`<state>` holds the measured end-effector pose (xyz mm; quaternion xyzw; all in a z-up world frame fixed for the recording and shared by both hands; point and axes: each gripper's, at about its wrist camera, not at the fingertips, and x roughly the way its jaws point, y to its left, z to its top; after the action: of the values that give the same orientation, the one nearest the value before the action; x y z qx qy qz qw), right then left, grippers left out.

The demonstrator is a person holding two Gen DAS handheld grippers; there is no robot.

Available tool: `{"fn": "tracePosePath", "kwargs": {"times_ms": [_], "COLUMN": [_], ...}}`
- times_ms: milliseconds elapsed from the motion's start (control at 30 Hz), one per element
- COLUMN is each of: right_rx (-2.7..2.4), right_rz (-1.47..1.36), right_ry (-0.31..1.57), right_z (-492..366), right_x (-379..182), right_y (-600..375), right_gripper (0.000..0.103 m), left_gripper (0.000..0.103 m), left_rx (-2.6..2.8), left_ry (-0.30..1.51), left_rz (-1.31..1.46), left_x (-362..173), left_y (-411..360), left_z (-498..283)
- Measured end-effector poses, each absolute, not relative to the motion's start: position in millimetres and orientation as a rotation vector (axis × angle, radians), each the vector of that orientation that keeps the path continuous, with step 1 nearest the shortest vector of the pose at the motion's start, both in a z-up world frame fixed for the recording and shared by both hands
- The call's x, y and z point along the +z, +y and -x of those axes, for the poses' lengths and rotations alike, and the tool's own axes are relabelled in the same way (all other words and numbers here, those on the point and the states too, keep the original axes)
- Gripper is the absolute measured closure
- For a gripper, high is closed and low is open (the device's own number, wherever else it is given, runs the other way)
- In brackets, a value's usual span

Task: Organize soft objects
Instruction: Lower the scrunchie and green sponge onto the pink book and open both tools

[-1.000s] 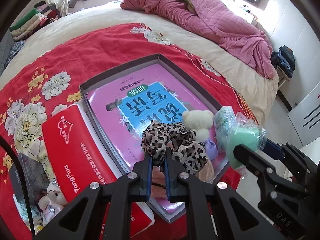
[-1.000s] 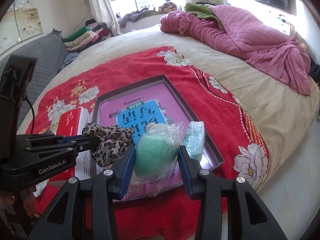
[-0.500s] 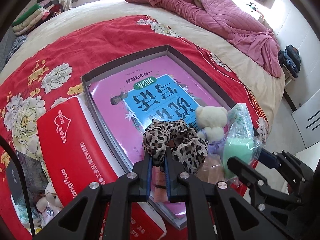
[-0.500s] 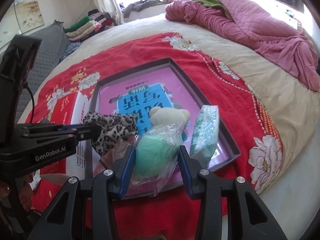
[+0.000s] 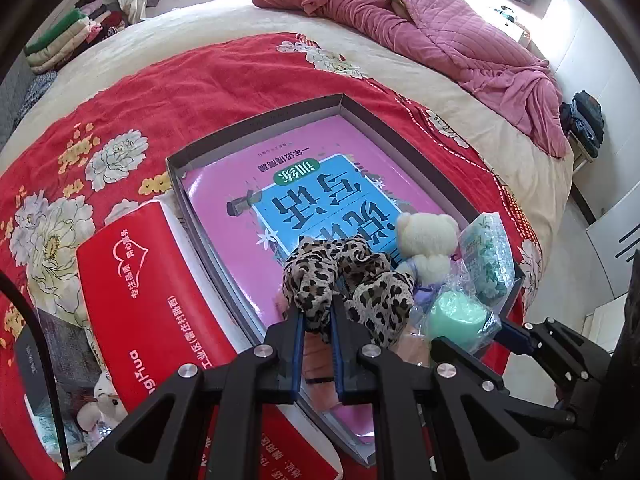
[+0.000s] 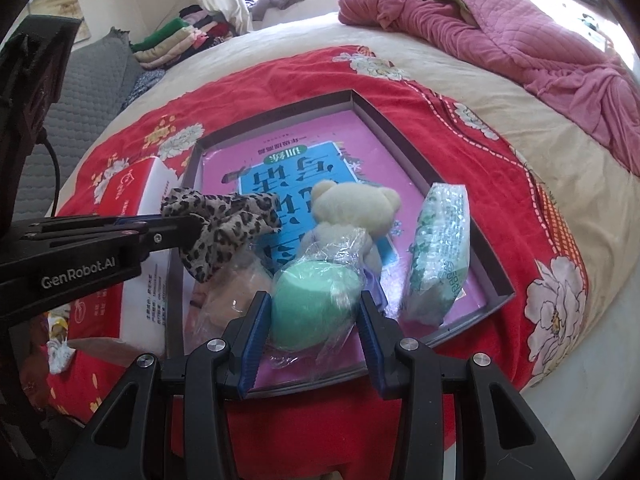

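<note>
While lowering over shallow grey cardboard tray:
Left gripper: clamped on leopard-print fabric scrunchie; release flat.
Right gripper: gripping plastic-wrapped green sponge ball; avoid cream plush bear.

Both wrist fisheyes look steeply down, close over the bed. Left view: tray ahead of left gripper. Right view: same tray ahead of right gripper, left gripper at left.
</note>
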<state>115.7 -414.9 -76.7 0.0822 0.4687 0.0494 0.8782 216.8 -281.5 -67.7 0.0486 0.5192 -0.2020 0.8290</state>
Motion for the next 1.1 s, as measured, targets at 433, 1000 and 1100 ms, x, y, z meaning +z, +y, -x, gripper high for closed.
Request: {"fn": "tracePosePath", "kwargs": {"times_ms": [433,1000,1100], "right_rx": [0.090,0.075,0.067], "right_rz": [-0.181,-0.174,-0.170], "right_ry": [0.979,0.922,0.916], "right_z": [-117,-109,-107], "right_x": [-82,-52,-48], "right_y": [-419,-420,-421], "right_gripper": [0.056,0.045,0.044], "left_gripper": [0.087,0.069,0.061], "left_rx": [-0.429,-0.429,-0.433], "left_ry": [1.137,1.149,1.151], "left_rz": [-0.067,-0.051,-0.053], "left_x": [-71,-59,-58], "left_y": [-276,-270,-270], "left_z": [-218,-211,-209]}}
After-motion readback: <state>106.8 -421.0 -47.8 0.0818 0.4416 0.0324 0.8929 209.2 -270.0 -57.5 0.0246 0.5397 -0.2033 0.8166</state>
